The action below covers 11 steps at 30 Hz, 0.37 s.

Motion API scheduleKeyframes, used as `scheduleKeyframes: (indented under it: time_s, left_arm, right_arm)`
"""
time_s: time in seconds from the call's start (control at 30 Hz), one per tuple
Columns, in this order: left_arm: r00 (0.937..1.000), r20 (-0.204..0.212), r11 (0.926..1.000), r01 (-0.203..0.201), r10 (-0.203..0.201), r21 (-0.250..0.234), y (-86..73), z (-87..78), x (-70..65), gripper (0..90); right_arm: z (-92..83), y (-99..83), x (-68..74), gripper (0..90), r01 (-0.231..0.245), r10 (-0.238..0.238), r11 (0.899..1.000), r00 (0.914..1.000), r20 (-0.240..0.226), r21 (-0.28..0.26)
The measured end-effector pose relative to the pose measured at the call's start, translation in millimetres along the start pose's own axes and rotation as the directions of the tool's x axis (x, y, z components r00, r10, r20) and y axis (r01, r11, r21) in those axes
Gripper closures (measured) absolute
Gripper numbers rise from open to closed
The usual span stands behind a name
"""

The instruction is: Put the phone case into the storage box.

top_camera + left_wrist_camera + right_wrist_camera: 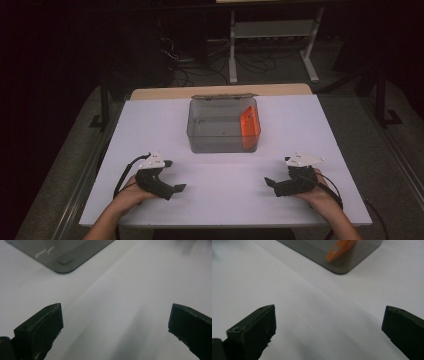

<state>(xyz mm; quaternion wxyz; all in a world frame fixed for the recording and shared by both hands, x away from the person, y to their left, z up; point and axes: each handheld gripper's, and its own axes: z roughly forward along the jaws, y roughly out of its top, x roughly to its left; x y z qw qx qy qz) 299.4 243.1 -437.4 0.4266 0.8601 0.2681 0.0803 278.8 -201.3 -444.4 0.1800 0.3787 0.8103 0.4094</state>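
Tongs idle: left tongs (176,176) and right tongs (268,172) both gape empty near the counter's (150,120) front edge. Box (223,126) sits mid-counter toward the back, orange piece (248,124) inside. Nothing begun, I judge; next comes a reach forward to the box.

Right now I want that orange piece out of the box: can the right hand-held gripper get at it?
Probably yes: the box looks open-topped, the orange piece leans by its right wall, bare table lies between, and the right hand-held gripper is open.

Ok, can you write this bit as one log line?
left gripper: open, empty | right gripper: open, empty | orange piece: leaning inside box
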Motion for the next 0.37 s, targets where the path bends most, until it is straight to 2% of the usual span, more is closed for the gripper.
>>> scheduleKeyframes:
  time_s: [0.37]
  left_arm:
    - [1.0000, 0.002, 1.0000, -0.003, 0.003, 0.006, 0.6, 1.1, -0.6, 0.0]
  right_arm:
    - [2.4, -1.7, 2.3, 0.0, 0.017, -0.017, 1.000, 0.9999, -0.001, 0.021]
